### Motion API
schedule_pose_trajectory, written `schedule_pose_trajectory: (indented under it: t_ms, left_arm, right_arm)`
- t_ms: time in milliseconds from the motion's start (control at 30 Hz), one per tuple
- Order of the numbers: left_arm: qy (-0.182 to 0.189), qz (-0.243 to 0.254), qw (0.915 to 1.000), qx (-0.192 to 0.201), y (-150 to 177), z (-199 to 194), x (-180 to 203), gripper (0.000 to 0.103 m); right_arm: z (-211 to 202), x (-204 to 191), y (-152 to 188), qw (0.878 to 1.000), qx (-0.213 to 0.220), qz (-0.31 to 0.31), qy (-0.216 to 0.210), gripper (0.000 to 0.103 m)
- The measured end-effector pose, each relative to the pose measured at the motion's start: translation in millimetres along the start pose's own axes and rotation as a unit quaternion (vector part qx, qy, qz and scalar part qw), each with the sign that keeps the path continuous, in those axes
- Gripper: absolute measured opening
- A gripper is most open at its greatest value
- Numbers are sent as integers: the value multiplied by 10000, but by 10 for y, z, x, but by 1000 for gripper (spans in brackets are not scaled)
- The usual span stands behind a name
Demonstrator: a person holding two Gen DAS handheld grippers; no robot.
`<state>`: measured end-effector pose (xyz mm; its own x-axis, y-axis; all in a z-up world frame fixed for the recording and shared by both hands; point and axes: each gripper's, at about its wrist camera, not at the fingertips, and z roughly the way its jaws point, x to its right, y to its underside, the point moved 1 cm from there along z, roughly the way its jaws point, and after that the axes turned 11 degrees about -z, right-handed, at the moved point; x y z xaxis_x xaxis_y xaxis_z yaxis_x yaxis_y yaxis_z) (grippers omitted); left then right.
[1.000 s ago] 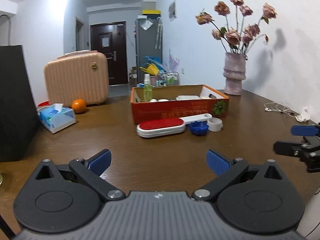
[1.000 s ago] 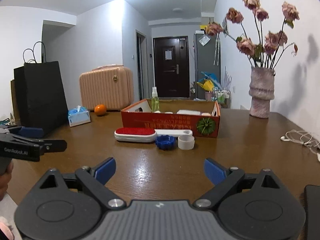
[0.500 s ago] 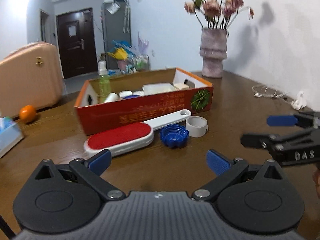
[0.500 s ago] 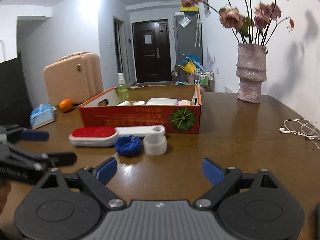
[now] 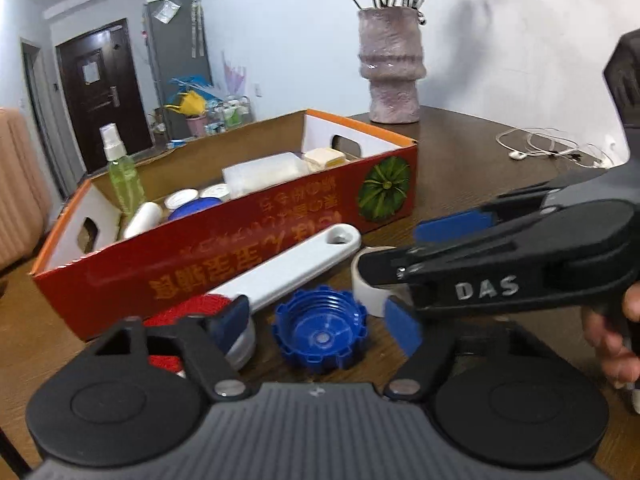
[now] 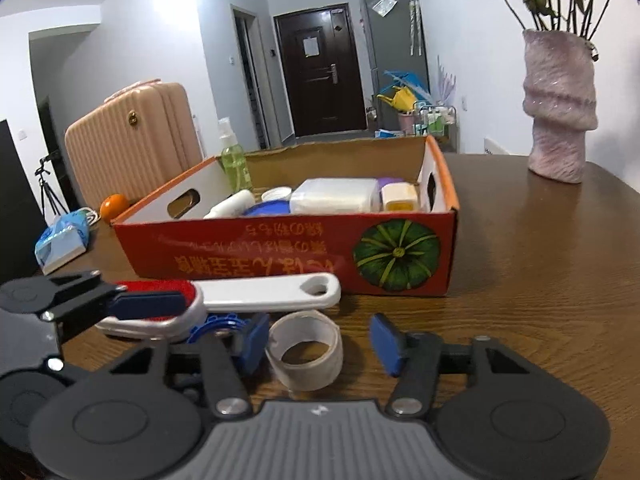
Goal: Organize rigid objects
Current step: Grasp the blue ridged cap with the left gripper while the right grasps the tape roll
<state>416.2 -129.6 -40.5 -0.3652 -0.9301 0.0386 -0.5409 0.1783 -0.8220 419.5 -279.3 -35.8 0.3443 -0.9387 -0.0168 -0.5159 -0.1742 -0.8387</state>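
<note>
Straddling the blue cap [image 5: 320, 330] with the left gripper [image 5: 320, 326], jaws just narrowed, cap lying between the pads without clear contact. Lying just left of the cap: red-faced lint brush [image 5: 280, 276], white handle angling far-right along the red cardboard box [image 5: 224, 248]. Reaching in from the right, the right gripper [image 5: 400, 264], jaws around the white tape roll [image 5: 368, 288] just right of the cap, a hand [image 5: 616, 336] gripping its handle. Standing far on the brown worktop [image 5: 480, 168]: pink vase [image 5: 390, 68]; lying right of it, white earphones [image 5: 552, 148].
</note>
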Motion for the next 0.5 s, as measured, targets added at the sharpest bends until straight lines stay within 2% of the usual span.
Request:
schedule_pose_trajectory:
  t_ms: [33, 133, 200, 267, 333, 500]
  left_arm:
    - [49, 26, 10000, 6, 1, 12, 4, 54]
    - [152, -32, 9997, -182, 18, 76, -3, 55]
    - [127, 46, 9998, -120, 38, 72, 18, 55]
    - [139, 79, 9998, -109, 47, 63, 32, 55]
    - [167, 84, 9998, -109, 50, 57, 44, 54]
    - [124, 97, 9998, -133, 49, 35, 36, 54]
  right_arm:
    - [3, -2, 12, 10000, 30, -2, -16, 47]
    - [-7, -11, 21, 9999, 51, -84, 54, 32]
    - [6, -31, 44, 9998, -13, -184, 94, 30]
    - [17, -44, 64, 9998, -43, -207, 63, 17]
    - [11, -38, 71, 9998, -12, -167, 111, 10]
    - [-21, 6, 87, 9998, 13, -152, 154, 7]
